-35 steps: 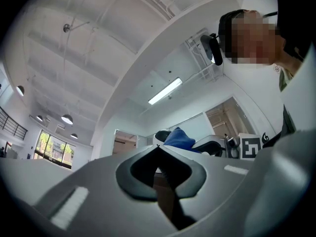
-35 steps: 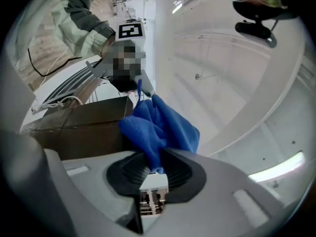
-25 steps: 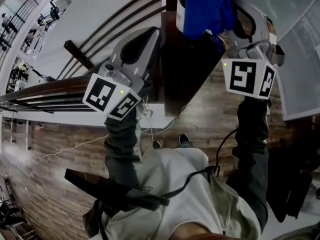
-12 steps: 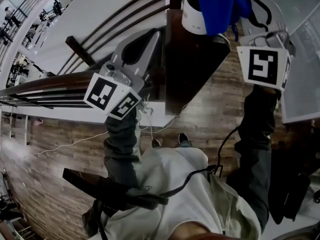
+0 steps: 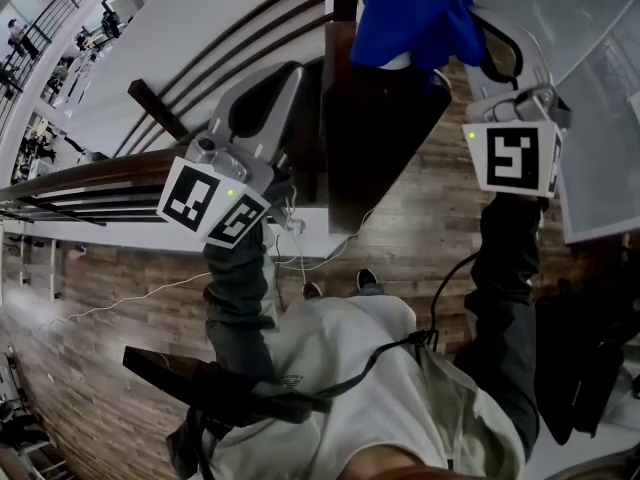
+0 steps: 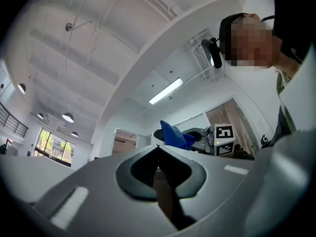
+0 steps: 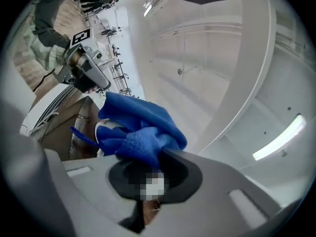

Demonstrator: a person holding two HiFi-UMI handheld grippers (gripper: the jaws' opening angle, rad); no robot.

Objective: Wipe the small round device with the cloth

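My right gripper (image 5: 462, 36) is shut on a blue cloth (image 5: 413, 16); its jaws have just been closing with the cloth between them. The bunched cloth (image 7: 139, 128) drapes over the small round white device (image 7: 105, 131), of which only a sliver (image 5: 398, 61) shows in the head view. The device stands on a dark wooden top (image 5: 372, 128). My left gripper (image 5: 293, 70) hovers to the left of that top, jaws together and holding nothing. In the left gripper view its jaw tips (image 6: 158, 147) meet, with the cloth (image 6: 173, 134) beyond them.
Dark curved rails (image 5: 200, 88) run along a white ledge on the left. A pale panel (image 5: 600, 128) stands at the right edge. Wood plank floor (image 5: 120, 318) lies below, with a thin white cable (image 5: 140, 293) across it.
The right gripper has carried the cloth leftward, so it now covers the white device that showed beside it half a second ago. The left gripper has barely shifted.
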